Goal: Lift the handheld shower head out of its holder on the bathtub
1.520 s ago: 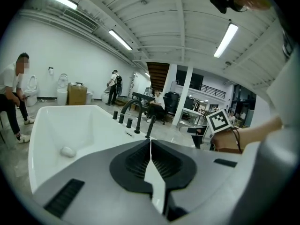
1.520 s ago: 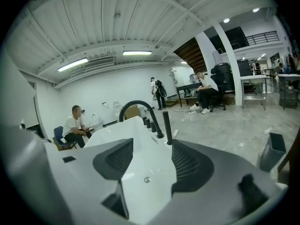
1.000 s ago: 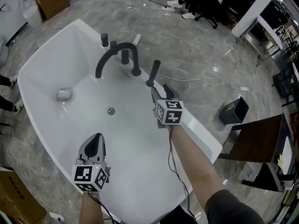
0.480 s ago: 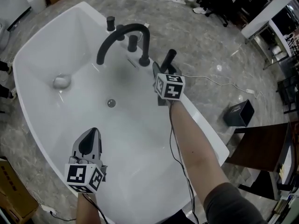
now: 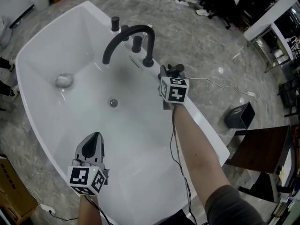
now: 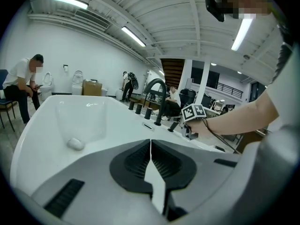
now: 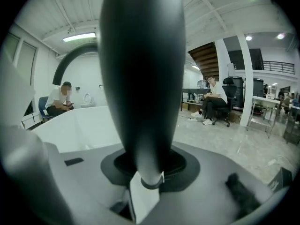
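Observation:
The black handheld shower head (image 5: pixel 177 69) stands upright in its holder on the rim of the white bathtub (image 5: pixel 206 131), to the right of the arched black faucet (image 5: pixel 127 35). My right gripper (image 5: pixel 169 75) is around its handle and its jaws are closing. In the right gripper view the dark handle (image 7: pixel 140 69) fills the space between the jaws, and the pads (image 7: pixel 180 165) lie against it. My left gripper (image 5: pixel 93 142) hangs over the near side of the tub, shut and holding nothing (image 6: pixel 150 146).
Three short black valve knobs (image 5: pixel 136 43) stand by the faucet. The tub has a drain (image 5: pixel 113 103) and an overflow cap (image 5: pixel 63 80). A black box (image 5: pixel 238 114), a white cable (image 5: pixel 220 84) and a dark table (image 5: pixel 262 146) are on the floor to the right. People sit in the background.
My right gripper moved forward along the tub rim to the shower head, and its jaws came in around the handle. My left gripper sank a little over the tub.

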